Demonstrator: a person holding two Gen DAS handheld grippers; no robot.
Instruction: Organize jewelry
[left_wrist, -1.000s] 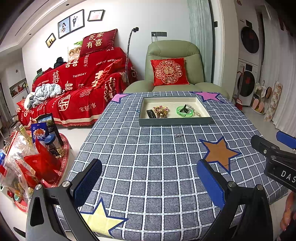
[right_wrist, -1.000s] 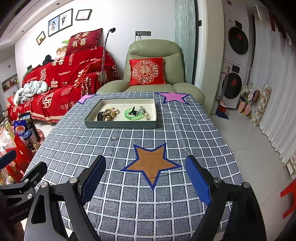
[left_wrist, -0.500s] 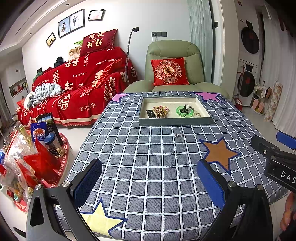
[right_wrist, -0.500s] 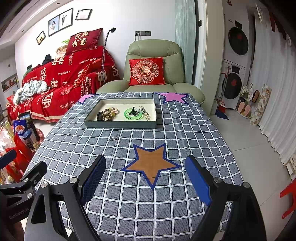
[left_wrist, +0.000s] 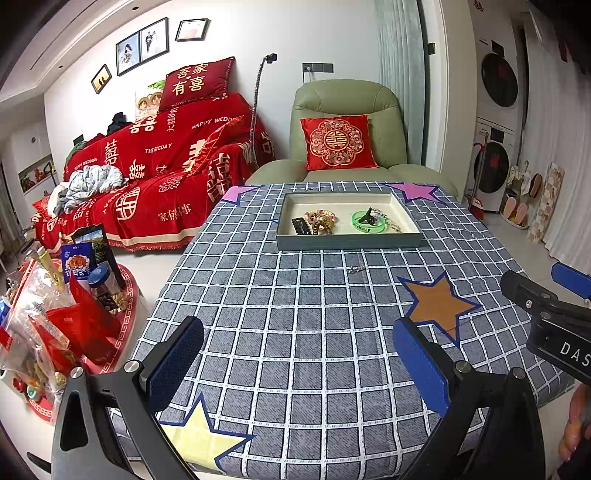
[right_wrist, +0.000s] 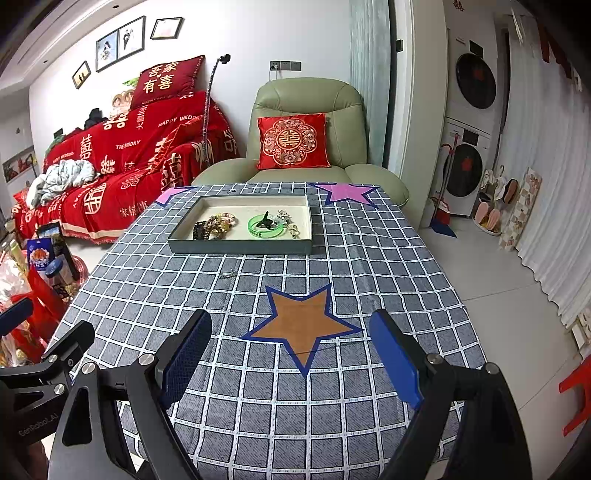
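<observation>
Tray (left_wrist: 349, 242) on table (left_wrist: 295, 332) far side; jewelry (left_wrist: 319, 221) inside; small chain (left_wrist: 356, 268) before tray.

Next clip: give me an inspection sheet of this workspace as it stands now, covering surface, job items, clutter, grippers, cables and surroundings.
Surface: table under a grey checked cloth with star patches.
Job's things: grey tray at the far end holds a green bangle, a beaded bracelet pile, a dark hair clip and a chain piece; one small silvery piece lies on the cloth just in front of the tray.
Clutter: nothing seen on the table.
Grippers: left gripper and right gripper both open, empty, above the near edge.
Cables: nothing seen.
Surroundings: green armchair, red-covered sofa, snack packets on a low tray at left.
</observation>
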